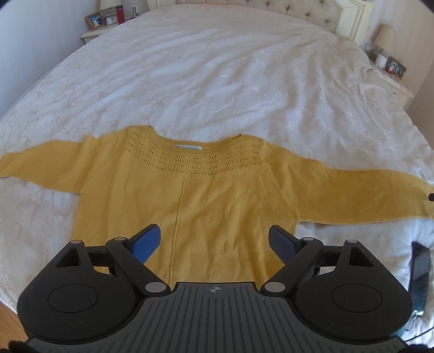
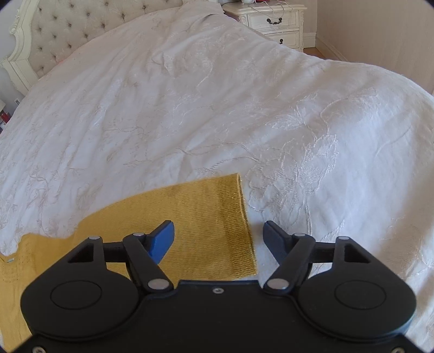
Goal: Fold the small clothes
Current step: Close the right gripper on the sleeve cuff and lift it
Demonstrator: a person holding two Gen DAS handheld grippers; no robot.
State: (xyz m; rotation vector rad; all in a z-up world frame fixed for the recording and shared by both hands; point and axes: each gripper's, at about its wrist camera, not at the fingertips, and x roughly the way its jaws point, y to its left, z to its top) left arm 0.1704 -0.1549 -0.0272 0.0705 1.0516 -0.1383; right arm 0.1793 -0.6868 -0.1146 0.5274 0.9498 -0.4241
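Sweater (image 1: 206,195), mustard-yellow knit with a lacy band under the neckline, lies flat and face-up on the bed (image 1: 217,81), near its foot, both sleeves stretched straight out to the sides and a label showing inside the collar. Nothing on it is folded that I can see: no sleeve turned in, no hem brought up, so by my reading the folding has not begun and every fold is left to make. The left tool (image 1: 214,244) hangs over the lower body of the garment with its blue pads wide apart and nothing gripped, only yellow knit showing beneath the gap. The right tool (image 2: 218,241) is out at the ribbed cuff (image 2: 238,225) of one sleeve; its jaws stand apart, one pad over the knit and the other over the bedspread just past the cuff's edge, so the cuff sits in the gap without being pinched. I would guess a sleeve fold toward the middle is the first job. A dark phone (image 1: 420,274) lies on the bedspread just off the garment's lower corner, apart from it. As for containers, I see no basket, box or drawer standing ready for clothes; the nightstand (image 2: 274,24) beyond the bed has its drawers closed, and whatever is inside cannot be told.
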